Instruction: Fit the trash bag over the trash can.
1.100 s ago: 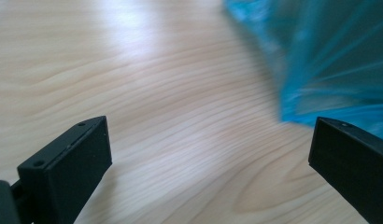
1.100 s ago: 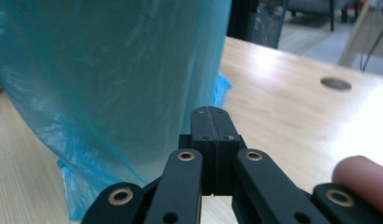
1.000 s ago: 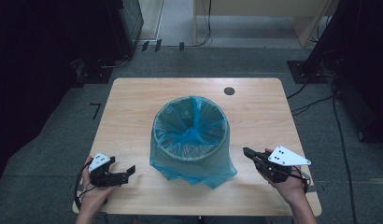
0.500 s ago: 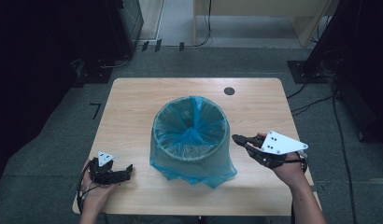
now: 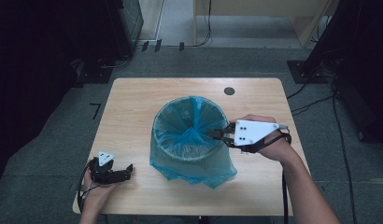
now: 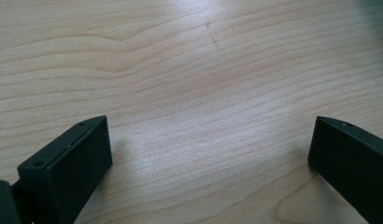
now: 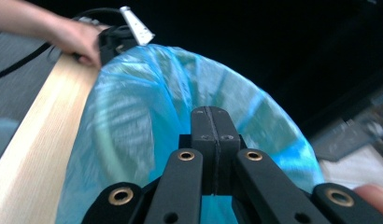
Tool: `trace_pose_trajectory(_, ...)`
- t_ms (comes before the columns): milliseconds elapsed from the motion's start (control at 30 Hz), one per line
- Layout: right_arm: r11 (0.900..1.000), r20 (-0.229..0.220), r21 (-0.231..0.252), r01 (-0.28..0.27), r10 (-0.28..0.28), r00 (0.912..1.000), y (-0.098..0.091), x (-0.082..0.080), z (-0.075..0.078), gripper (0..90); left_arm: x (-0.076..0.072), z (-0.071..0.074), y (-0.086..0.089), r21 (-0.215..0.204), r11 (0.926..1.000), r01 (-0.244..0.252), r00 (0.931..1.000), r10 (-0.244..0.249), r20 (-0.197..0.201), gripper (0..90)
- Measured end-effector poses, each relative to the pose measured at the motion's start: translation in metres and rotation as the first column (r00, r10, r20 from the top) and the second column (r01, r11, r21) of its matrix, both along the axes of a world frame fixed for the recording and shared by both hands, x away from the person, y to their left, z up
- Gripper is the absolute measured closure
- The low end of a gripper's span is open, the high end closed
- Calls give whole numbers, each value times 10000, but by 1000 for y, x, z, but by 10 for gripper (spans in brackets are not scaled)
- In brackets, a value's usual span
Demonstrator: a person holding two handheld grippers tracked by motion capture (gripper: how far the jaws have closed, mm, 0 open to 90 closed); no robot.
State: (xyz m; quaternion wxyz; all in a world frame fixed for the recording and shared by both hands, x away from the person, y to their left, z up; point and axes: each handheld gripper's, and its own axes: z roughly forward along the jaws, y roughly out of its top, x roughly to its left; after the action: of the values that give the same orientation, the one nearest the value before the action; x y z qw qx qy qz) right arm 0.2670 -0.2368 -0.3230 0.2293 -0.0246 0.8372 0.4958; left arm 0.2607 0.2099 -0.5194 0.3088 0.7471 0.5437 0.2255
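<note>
So the bin (image 5: pixel 189 133) with the blue bag (image 5: pixel 194 161) lining it is sitting roughly mid-table (image 5: pixel 133 98), bag skirt spilling down around its base. Right gripper (image 5: pixel 215 134) is hovering at the bin's right rim, poking in over the opening; its fingers (image 7: pixel 210 121) are clenched flat against each other with nothing pinched between them. Left gripper (image 5: pixel 126 169) is lying on the table well off to the bin's lower left, fingers (image 6: pixel 68 158) spread wide apart with just bare wood between them.
</note>
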Motion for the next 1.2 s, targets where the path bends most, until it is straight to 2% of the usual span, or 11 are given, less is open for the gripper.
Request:
trace_pose_trajectory(167,9912,237,-943,-926,952,9952,30,8,8,900,0,0,0,-7,10000,15,10000,-15,0,0)
trace_pose_trajectory(300,9750,126,-1675,-1463,1505,9885,54,14,8,900,0,0,0,2,10000,24,10000,-24,-8,0)
trace_pose_trajectory(400,9578,-121,-2014,-2053,2072,9782,71,16,6,900,0,0,0,3,10000,31,10000,-31,-4,0)
trace_pose_trajectory(567,9199,-315,-2944,-2590,2615,9647,96,19,-5,900,0,0,0,4,10000,29,10000,-29,-10,0)
trace_pose_trajectory(667,8963,-413,-3555,-2651,2683,9625,108,22,-12,900,0,0,0,-1,10000,27,10000,-27,-8,0)
trace_pose_trajectory(767,8759,-796,-3949,-2773,2681,9601,119,25,-18,900,1,0,0,6,10000,25,10000,-25,-15,0)
trace_pose_trajectory(933,8280,-1437,-4706,-3049,2690,9523,133,30,-34,900,1,0,0,-9,10000,5,10000,-5,-14,0)
trace_pose_trajectory(1033,8040,-1864,-5039,-3157,2556,9486,138,34,-44,900,1,0,0,-6,10000,12,10000,-12,-16,0)
trace_pose_trajectory(1100,7793,-2125,-5343,-3275,2512,9443,140,35,-50,900,1,0,0,-6,10000,13,10000,-13,-16,0)
trace_pose_trajectory(1133,7724,-2153,-5427,-3299,2517,9436,140,35,-51,900,1,0,0,-10,10000,4,10000,-4,-16,0)
trace_pose_trajectory(1200,7702,-2231,-5447,-3318,2483,9426,140,35,-52,900,1,0,0,-7,10000,12,10000,-12,-14,0)
